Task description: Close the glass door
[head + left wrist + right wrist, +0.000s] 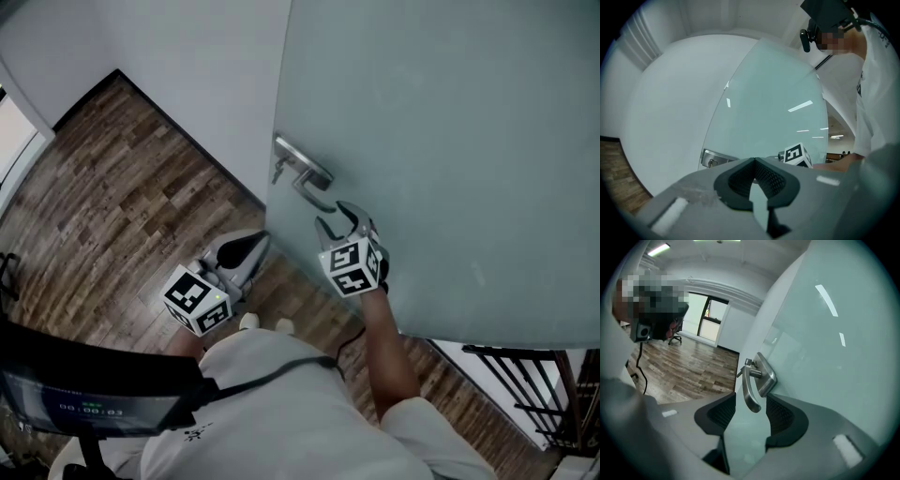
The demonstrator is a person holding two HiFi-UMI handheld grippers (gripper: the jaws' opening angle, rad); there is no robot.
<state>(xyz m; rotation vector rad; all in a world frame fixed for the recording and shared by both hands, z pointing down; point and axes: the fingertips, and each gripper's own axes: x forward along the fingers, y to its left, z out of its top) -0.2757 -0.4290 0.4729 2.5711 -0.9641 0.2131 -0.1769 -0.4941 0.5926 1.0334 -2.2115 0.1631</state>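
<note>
- Head view: we stand at the frosted glass door (441, 141), whose free edge hangs out over the wooden floor (112, 187), apart from the white wall (187, 66); we judge it not yet closed.
- The right hand-held gripper (341, 221) sits just below the metal lever handle (305, 178), jaws spread and aimed up at it. We read this as placement for steering the door by its handle.
- The left hand-held gripper (246, 248) hangs low near the door's edge, touching nothing. It appears to be parked out of the way.
- Left gripper view: its dark pads (740, 180) meet at the tips with nothing between them, so this gripper is closed and empty. Ahead we see the door pane, the handle's lock plate (715, 158) and the other gripper's marker cube (796, 153).
- Right gripper view: the jaws stand wide, and the handle's down-curved tip (751, 387) hangs between the two pads with clear gaps on both sides. There is no grip on it. The straddle suits either pinching the lever or pushing the door shut.
</note>
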